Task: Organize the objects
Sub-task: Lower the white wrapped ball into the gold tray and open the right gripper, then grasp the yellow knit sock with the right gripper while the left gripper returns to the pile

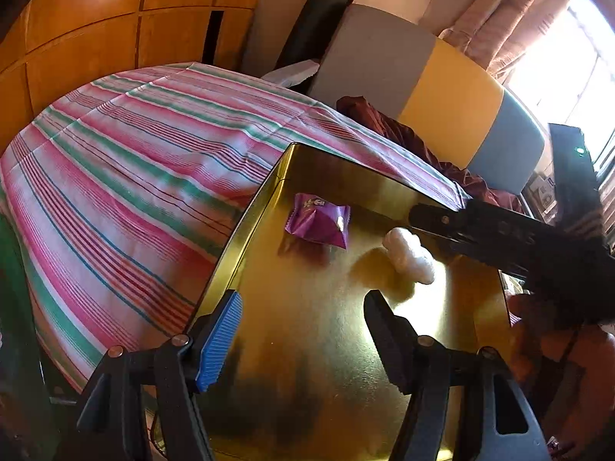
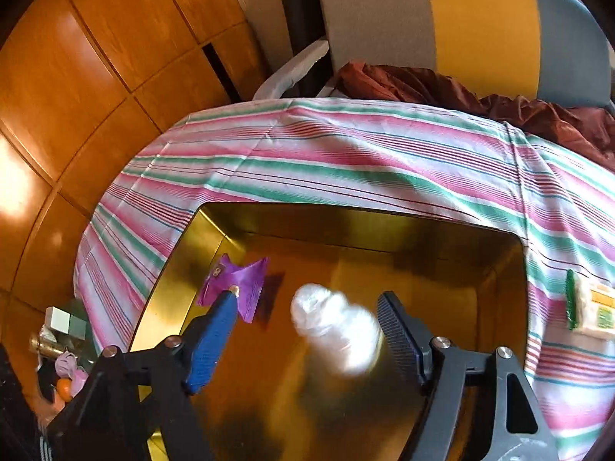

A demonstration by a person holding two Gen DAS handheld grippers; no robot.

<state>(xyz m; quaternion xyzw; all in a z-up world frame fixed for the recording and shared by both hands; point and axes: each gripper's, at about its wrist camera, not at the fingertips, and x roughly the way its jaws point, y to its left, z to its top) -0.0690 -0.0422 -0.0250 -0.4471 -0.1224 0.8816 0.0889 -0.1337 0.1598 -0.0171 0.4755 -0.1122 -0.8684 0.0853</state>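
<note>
The left gripper hovers over the near part of a gold tin tray with its jaws spread wide and nothing between them; its blue-padded finger lies close to the tray's left rim. The right gripper is likewise over the tray, jaws apart, with a white wrapped sweet seen blurred in the gap between the fingers, touching neither pad. No grip on it is visible, and whether it rests on the tray floor or is in the air cannot be told. In the left wrist view the same white sweet lies ahead and to the right of the left gripper, just below the right gripper's dark finger reaching in from the right. A purple wrapped sweet lies on the tray floor near its far left corner, just beyond the right gripper's blue fingertip. The tray stands on a striped cloth. On the cloth, right of the right gripper and outside the tray, lies a green-edged packet.
</note>
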